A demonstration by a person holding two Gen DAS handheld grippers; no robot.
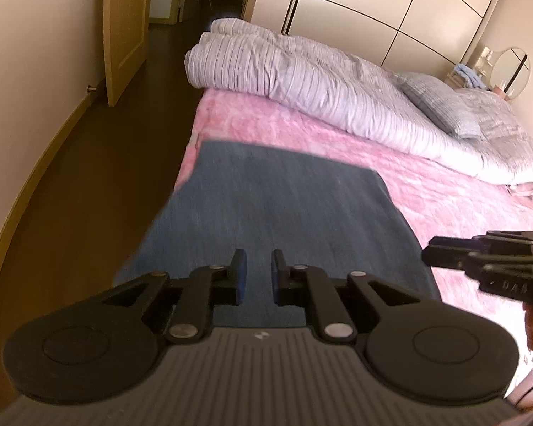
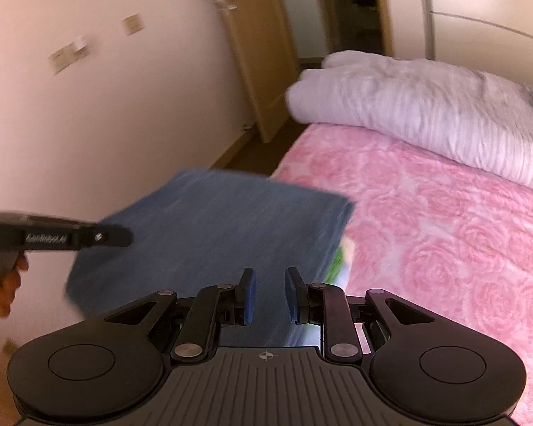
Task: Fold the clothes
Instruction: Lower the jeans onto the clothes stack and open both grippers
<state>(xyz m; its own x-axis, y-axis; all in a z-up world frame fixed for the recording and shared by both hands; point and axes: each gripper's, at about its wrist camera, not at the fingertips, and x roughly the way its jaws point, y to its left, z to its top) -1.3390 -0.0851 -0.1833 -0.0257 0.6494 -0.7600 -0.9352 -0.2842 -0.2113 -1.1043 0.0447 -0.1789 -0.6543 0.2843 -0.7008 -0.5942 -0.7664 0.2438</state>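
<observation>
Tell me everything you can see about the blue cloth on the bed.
The blue cloth is dark blue, with a fine woven or knit texture, though motion blur softens it. It lies flat as a roughly rectangular, folded piece on the pink bedspread, near the edge of the bed beside the floor. In the right wrist view a thick layered edge shows on its right side, and something green and white peeks out beside it. The left gripper and right gripper are above it with nothing between their fingers.

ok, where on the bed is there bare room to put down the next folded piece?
Free: the pink blanket strip between the blue folded cloth and the rolled striped duvet. Crowded: the near corner under the cloth, and the far side under duvet and pillow.
</observation>
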